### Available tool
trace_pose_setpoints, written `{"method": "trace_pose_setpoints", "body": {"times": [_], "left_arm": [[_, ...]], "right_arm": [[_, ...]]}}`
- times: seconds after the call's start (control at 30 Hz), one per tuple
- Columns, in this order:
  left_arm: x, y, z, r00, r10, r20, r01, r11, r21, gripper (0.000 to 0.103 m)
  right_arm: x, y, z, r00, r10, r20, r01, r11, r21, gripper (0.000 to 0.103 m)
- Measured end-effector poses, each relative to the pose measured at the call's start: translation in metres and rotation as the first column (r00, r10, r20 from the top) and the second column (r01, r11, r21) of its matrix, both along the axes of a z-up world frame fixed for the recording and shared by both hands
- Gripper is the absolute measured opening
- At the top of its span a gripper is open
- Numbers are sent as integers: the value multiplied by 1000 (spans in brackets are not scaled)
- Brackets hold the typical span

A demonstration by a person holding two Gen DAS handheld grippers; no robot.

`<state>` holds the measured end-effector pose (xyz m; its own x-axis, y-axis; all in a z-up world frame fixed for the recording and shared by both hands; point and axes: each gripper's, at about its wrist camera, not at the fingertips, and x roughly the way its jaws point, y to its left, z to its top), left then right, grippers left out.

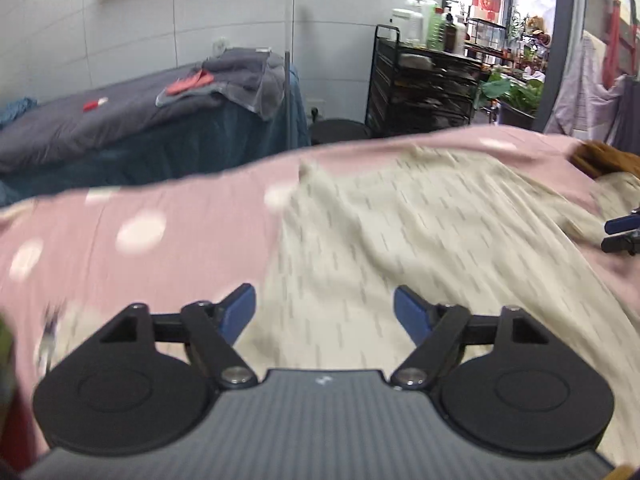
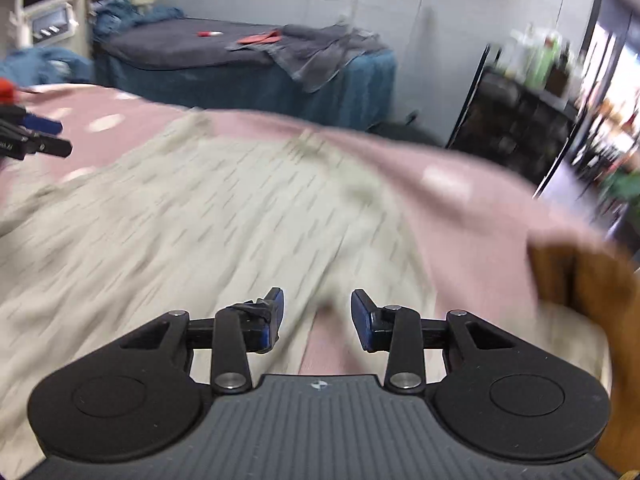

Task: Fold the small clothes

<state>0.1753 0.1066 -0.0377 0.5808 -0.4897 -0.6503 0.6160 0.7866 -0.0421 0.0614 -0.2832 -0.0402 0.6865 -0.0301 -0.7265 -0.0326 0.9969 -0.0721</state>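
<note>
Left gripper (image 1: pixel 324 310): jaws wide apart, holding nothing, above the cream garment (image 1: pixel 420 232). Right gripper (image 2: pixel 317 316): jaws narrower but parted, holding nothing, over the garment's near edge. Garment is thin, wrinkled, dash-patterned, spread on a pink dotted sheet (image 1: pixel 140 236). Brown cloth (image 2: pixel 576 276) far right.

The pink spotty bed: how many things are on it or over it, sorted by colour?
Cream: 1, the patterned cream garment spread flat
Brown: 1, a brown cloth at the edge
Black with blue pads: 2, the left gripper and the right gripper, both open and empty
Total: 4
</note>
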Motion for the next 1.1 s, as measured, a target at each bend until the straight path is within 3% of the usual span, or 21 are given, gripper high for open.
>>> {"method": "trace_pose_setpoints", "body": {"times": [0.17,0.27,0.43,0.57,0.6,0.63,0.7,0.77,0.83,0.87,0.9,1.0,1.1], "left_arm": [[-75,57,-16,989,-1,-151,-6,999,-47,75],[-105,65,-33,981,7,-194,-6,1000,10,68],[-124,73,-54,947,16,-321,-21,1000,-12,38],[-139,68,-56,965,45,-258,-42,999,17,36],[-142,67,-55,963,60,-263,-58,998,15,28],[-145,66,-55,956,62,-288,-67,998,-6,12],[-151,59,-58,943,49,-330,-70,996,-50,8],[-161,47,-61,962,42,-269,-52,998,-29,6],[-161,44,-60,965,55,-258,-68,997,-44,3],[-158,46,-57,960,70,-272,-90,994,-62,3],[-157,50,-52,962,85,-259,-108,991,-77,3],[-157,70,-18,977,145,-155,-160,983,-89,3],[-160,98,13,978,179,-104,-188,978,-85,3]], "right_arm": [[-84,3,-5,997,-24,-76,36,987,158,64],[-110,12,-13,992,-62,-107,82,978,193,64],[-131,16,-21,982,-100,-157,135,965,226,64],[-147,21,-28,976,-101,-192,156,943,293,64],[-152,26,-28,979,-99,-180,148,947,286,65],[-154,30,-28,981,-93,-172,138,951,275,65],[-155,39,-28,981,-86,-174,134,950,281,71],[-153,50,-31,982,-58,-181,115,938,326,71],[-150,63,-33,983,-63,-171,110,953,283,51],[-148,69,-33,985,-57,-161,95,966,241,13],[-145,70,-32,987,-44,-158,81,968,239,8],[-147,47,-14,986,-90,-139,133,931,339,7],[-161,18,30,984,-164,-63,176,919,352,7]]}}
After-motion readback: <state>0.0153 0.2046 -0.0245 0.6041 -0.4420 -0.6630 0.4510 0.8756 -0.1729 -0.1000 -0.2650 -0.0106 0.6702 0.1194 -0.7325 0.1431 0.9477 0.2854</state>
